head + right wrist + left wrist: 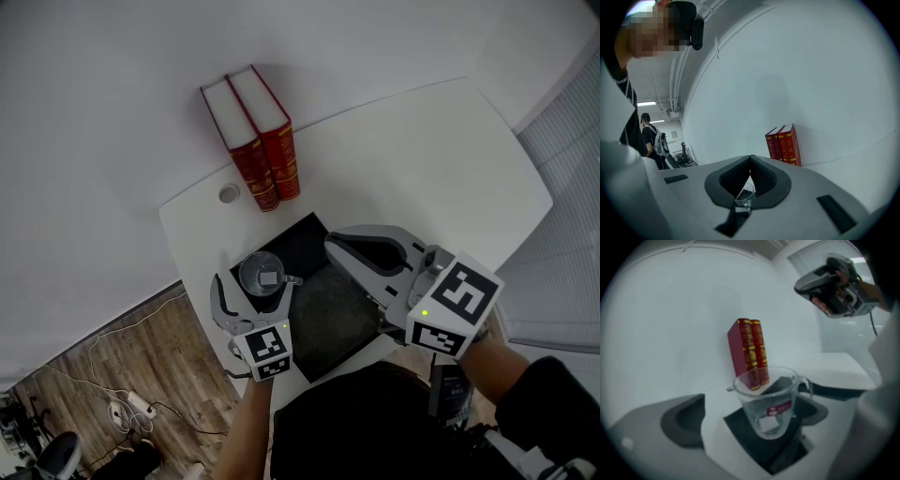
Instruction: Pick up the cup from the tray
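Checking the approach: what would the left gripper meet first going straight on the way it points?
The left gripper would probably meet the glass cup, standing between its open jaws on the black tray; red books stand behind.

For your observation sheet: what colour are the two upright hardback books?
Red hardback books, gold-patterned spines; best in the left gripper view.

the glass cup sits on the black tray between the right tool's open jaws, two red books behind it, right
No, it is the left tool, jaws open, that flanks the glass cup on the black tray, as the left gripper view shows; the right tool is shut. Two red books do stand behind.
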{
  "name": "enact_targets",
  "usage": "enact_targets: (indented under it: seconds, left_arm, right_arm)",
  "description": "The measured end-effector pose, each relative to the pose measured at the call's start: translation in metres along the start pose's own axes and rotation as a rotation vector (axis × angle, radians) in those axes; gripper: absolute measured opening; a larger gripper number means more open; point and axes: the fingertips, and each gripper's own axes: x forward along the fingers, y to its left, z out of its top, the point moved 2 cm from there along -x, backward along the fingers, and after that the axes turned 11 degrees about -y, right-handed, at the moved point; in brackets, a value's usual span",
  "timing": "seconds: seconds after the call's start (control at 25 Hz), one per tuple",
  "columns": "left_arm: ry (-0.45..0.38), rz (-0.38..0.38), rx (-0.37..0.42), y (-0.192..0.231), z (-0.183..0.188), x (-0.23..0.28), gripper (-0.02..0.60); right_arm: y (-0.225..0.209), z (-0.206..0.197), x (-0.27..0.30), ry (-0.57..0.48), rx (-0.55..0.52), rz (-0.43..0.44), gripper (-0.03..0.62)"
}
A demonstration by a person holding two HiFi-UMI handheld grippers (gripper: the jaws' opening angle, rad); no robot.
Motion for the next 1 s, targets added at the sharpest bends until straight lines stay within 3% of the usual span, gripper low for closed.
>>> enact_targets:
  seconds: [0.28, 0.6, 1.0]
  left_arm:
    - [0.004, -0.021, -0.035, -0.005, 0.008, 0.007, 0.589]
    - [0.075, -0.054, -0.017, -0.012, -0.002, 0.025, 0.589]
    - [0.079, -0.099, -0.015, -0.017, -0.001, 0.036, 0.584]
  right_arm:
    - [0.002, 0.001, -0.001, -0.002, 0.001, 0.002, 0.014]
    - [-0.002, 0.002, -0.002, -0.004, -0.003, -0.005, 0.014]
    - [-0.006, 0.001, -0.003, -0.004, 0.01, -0.014, 0.014]
